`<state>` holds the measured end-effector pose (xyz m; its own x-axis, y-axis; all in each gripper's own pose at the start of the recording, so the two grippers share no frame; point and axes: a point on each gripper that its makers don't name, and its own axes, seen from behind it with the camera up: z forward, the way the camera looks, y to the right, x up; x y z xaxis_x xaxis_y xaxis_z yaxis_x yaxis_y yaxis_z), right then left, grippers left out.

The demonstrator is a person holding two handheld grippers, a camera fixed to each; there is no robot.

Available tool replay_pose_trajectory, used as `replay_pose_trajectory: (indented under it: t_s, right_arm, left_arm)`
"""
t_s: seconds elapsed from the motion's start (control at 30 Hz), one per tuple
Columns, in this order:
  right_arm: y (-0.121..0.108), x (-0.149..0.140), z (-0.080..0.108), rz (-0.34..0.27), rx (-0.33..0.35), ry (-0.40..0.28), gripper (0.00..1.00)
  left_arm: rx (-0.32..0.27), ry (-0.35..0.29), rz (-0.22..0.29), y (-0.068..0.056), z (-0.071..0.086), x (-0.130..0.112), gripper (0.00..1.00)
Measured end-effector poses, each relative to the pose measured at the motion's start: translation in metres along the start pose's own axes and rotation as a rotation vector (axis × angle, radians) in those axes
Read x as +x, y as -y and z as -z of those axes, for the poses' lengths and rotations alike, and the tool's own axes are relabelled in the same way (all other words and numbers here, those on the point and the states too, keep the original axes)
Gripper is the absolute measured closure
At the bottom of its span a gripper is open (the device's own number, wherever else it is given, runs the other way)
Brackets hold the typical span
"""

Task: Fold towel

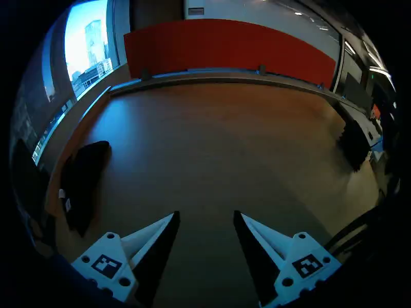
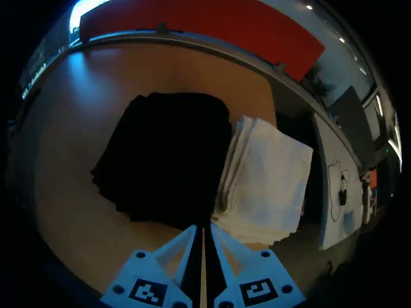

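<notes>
Left gripper view: the left gripper (image 1: 205, 220) is held wide open, nothing between its fingers, over bare wood near the close edge of the table (image 1: 216, 138). A dark cloth (image 1: 82, 179) with a pale tag is slumped at the table edge on the view's left, well apart from the fingers. Whether it is a towel cannot be told.

Right gripper view: the right gripper (image 2: 204, 228) is closed to a thin slit, with its tips at the near edge of the black towel (image 2: 164, 154). That towel lies folded mid-table, touching the white towel stack (image 2: 267, 179) beside it. Whether a layer is pinched cannot be told.

Likely step: the black towel's near edge is to be taken. Only the top layer should be caught, the lift kept low, and the white stack left undragged. The open left gripper should be brought to the other near corner so the fold is kept square.
</notes>
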<state>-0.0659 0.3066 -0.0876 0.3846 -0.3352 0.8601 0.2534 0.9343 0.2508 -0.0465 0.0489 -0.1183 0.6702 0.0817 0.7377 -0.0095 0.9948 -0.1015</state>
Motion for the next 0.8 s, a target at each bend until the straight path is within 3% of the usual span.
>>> replay_pose_trajectory:
  t_s: [0.8]
  right_arm:
    - [-0.0013, -0.0072, 0.0007, -0.007, -0.014, 0.009, 0.91]
  left_arm:
    - [0.003, 0.001, -0.001, -0.0004, 0.0024, -0.0025, 0.23]
